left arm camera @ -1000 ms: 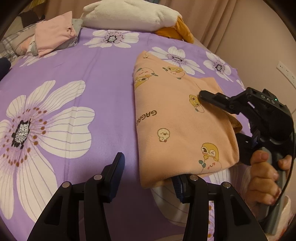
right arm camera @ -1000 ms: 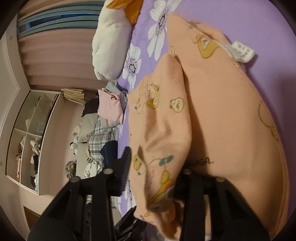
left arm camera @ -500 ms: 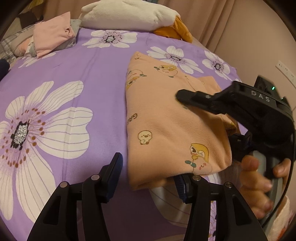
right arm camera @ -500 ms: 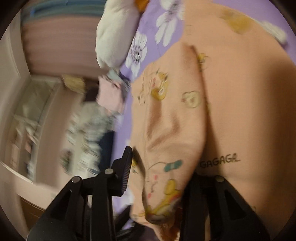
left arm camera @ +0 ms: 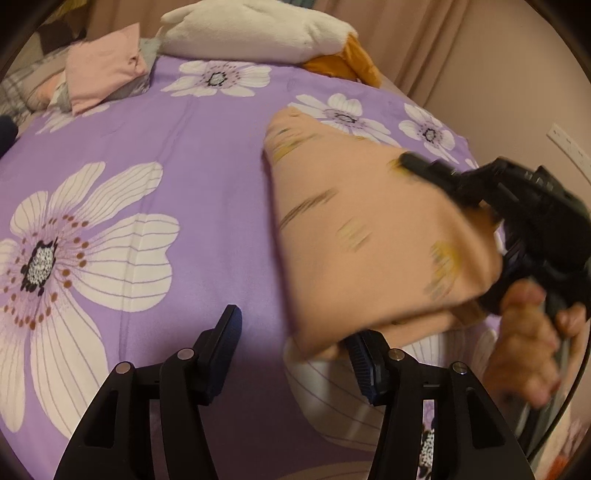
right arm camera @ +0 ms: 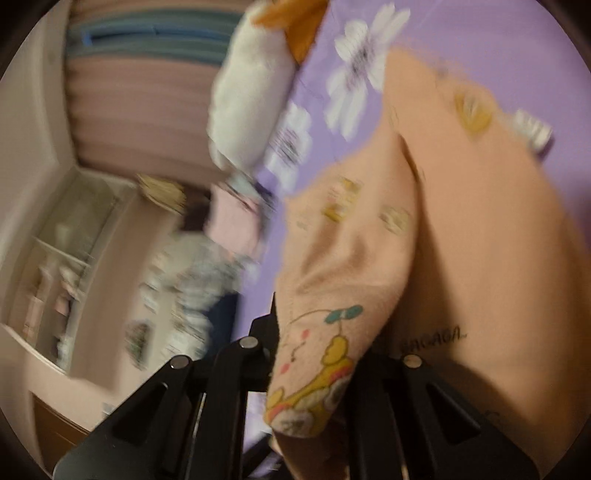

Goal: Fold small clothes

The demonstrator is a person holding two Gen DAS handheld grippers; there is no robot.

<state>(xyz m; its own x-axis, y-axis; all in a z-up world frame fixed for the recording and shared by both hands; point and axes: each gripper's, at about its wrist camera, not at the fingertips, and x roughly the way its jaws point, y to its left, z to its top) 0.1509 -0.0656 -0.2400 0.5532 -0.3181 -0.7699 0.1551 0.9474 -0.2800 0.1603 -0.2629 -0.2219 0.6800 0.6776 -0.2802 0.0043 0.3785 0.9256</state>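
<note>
A folded peach garment with cartoon prints lies on the purple flowered bedspread, its right side raised off the bed. My right gripper, held by a hand, comes in from the right. Its jaws are closing and pinch a fold of the garment, which bulges between the right gripper fingers in the right wrist view. My left gripper stands open at the garment's near corner. That corner hangs over the right finger, and nothing is pinched there.
A white and orange plush pillow lies at the head of the bed. Pink folded clothes sit on a pile at the far left. A wall with a socket runs along the right. A shelf unit stands beyond the bed.
The right gripper's jaws have narrowed onto the garment's fold and risen, lifting its right side. The garment now blurs with motion. The left gripper has stayed where it was, open.
</note>
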